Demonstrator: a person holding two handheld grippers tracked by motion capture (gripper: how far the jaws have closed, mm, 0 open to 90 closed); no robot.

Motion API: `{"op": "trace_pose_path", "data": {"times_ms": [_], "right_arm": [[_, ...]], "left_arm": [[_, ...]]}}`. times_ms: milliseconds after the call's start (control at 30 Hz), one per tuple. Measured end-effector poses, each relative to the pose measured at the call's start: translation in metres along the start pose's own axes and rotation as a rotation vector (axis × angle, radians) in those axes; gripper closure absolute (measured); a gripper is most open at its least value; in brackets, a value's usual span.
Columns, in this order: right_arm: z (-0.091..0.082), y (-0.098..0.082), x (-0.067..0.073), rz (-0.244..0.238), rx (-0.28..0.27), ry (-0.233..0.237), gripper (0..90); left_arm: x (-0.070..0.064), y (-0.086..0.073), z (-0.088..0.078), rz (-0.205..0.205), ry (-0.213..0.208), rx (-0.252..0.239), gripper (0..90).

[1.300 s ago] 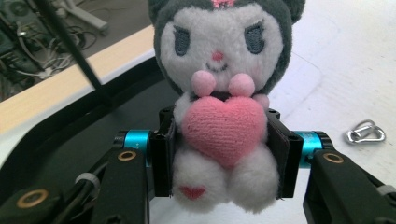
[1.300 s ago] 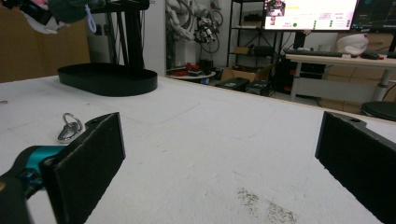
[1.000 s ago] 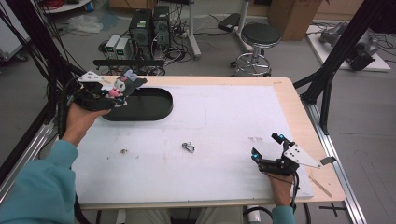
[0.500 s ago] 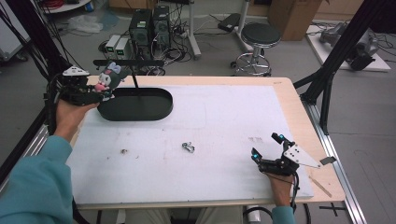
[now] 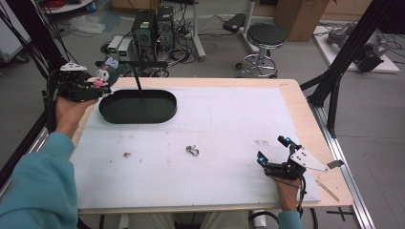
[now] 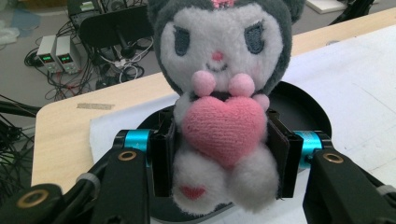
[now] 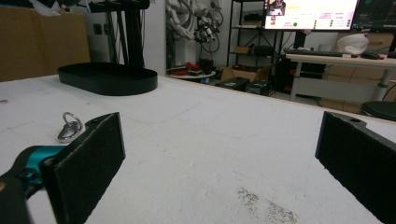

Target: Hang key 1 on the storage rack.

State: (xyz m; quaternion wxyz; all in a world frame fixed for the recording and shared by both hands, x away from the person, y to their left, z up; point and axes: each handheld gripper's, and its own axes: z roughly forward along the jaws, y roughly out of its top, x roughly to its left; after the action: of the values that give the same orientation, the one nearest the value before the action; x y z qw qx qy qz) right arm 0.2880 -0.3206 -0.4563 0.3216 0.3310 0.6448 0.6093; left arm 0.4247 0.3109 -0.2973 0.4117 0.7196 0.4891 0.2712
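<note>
Left gripper has its jaws clamped on the waist of the plush doll, upright and face toward the camera, above the 9 o'clock rim of the black oval tray, probably so it can be set down standing. Right gripper rests at the desk's 5 o'clock corner, jaws wide apart and empty. The doll's ears are cut off in the left gripper view; the small metal clip is too small to identify.

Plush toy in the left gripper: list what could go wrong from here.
1. The left gripper pinches only the soft belly of the plush toy; the heavy head could tip it out.
2. It hangs past the table's corner, beyond the black tray; a slip may drop it to the floor.
3. The tray's upright post could snag it.
</note>
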Motion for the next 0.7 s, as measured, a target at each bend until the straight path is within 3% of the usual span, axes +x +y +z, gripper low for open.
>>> {"op": "trace_pose_path", "data": {"times_ms": [333, 700], "right_arm": [[0.0001, 0.0, -0.0001, -0.001, -0.001, 0.001, 0.6], [0.0001, 0.0, -0.0001, 0.0, -0.001, 0.002, 0.6]], "left_arm": [[-0.0008, 0.0036, 0.0032, 0.002, 0.008, -0.003, 53.4], [-0.0025, 0.0048, 0.0076, -0.013, 0.023, -0.041, 53.4]]}}
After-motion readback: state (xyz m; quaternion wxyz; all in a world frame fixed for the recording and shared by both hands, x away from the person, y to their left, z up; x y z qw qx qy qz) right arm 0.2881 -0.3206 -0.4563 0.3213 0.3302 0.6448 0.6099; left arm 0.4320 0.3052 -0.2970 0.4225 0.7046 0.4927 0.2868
